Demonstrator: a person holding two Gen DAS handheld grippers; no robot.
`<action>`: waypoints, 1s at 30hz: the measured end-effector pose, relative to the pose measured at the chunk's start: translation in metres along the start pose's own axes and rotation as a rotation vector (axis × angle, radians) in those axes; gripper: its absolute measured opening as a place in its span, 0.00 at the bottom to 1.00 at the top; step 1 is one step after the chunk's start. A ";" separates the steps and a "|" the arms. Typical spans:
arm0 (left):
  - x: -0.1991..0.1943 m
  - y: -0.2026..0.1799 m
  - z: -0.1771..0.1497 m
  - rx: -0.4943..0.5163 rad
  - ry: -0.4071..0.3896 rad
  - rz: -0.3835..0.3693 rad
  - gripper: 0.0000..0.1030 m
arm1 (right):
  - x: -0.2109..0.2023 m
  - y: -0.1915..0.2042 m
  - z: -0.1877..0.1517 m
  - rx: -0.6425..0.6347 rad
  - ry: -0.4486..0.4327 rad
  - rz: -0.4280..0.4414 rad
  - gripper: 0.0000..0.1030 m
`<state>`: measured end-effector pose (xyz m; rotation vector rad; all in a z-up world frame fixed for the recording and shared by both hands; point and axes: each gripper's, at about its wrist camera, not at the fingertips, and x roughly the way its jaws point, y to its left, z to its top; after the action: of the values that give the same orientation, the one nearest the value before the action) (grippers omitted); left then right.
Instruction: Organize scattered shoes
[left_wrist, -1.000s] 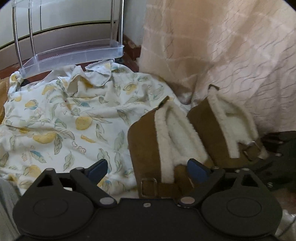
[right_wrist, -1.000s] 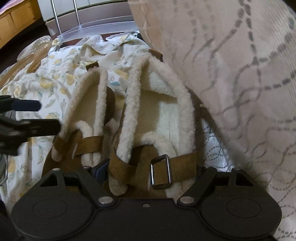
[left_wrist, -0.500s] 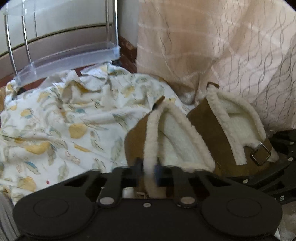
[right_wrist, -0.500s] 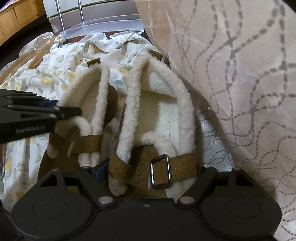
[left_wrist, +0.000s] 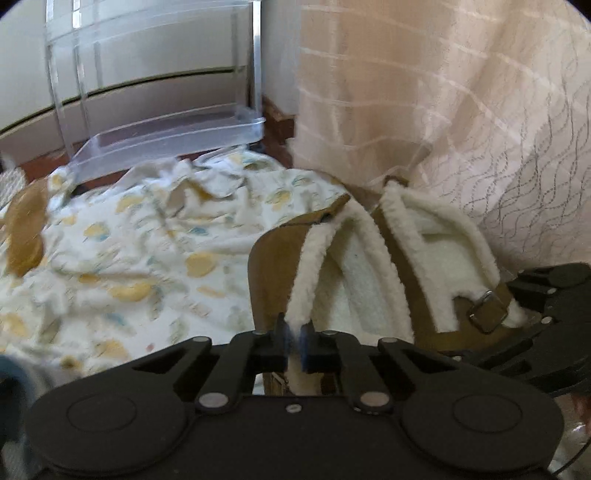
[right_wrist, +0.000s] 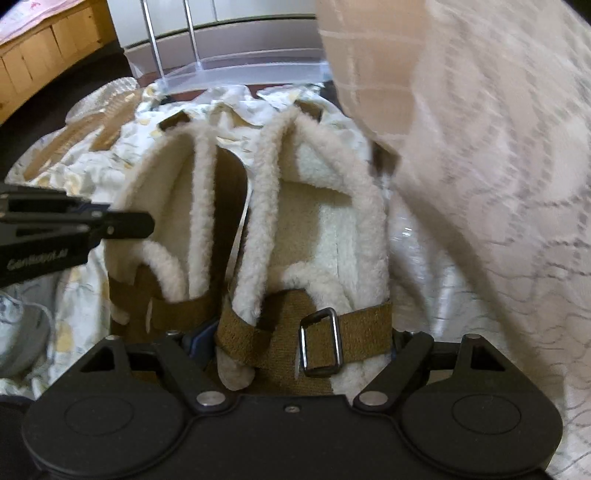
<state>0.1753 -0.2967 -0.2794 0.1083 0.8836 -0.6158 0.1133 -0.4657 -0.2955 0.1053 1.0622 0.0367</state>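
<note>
Hanging down the right side of both views, a sheer beige curtain with wavy lines falls to the floor just beside the shoes. Below and left of it spreads a rumpled white sheet printed with yellow fruit and leaves. At the sheet's far edge stands a clear plastic rack on chrome posts, and in the right wrist view a wooden cabinet shows at the upper left.

Two brown suede slippers lined with white fleece stand side by side on the sheet, touching along their inner sides, heels toward the cameras. The left slipper is clamped at the fleece edge of its outer side wall by the left gripper, whose jaws are pinched tight on that rim with only the thin wall between the blue pads. The right slipper sits next to the curtain, with a brown strap and a metal buckle across its heel. The right gripper straddles this heel end with its jaws wide and closing; the slipper fills the space between them, but whether the pads press its sides I cannot tell, as they are hidden behind the strap.
</note>
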 end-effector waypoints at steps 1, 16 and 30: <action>-0.007 0.006 -0.001 -0.008 0.000 0.013 0.05 | 0.000 0.008 0.001 -0.008 -0.002 0.017 0.79; -0.011 0.050 -0.018 0.016 0.046 0.148 0.05 | 0.034 0.043 0.014 -0.019 0.044 -0.006 0.46; 0.005 0.048 -0.021 0.026 0.052 0.123 0.08 | 0.062 0.031 0.042 -0.045 -0.045 -0.009 0.58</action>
<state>0.1889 -0.2521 -0.3043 0.2011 0.9124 -0.5119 0.1809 -0.4324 -0.3257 0.0607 1.0163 0.0494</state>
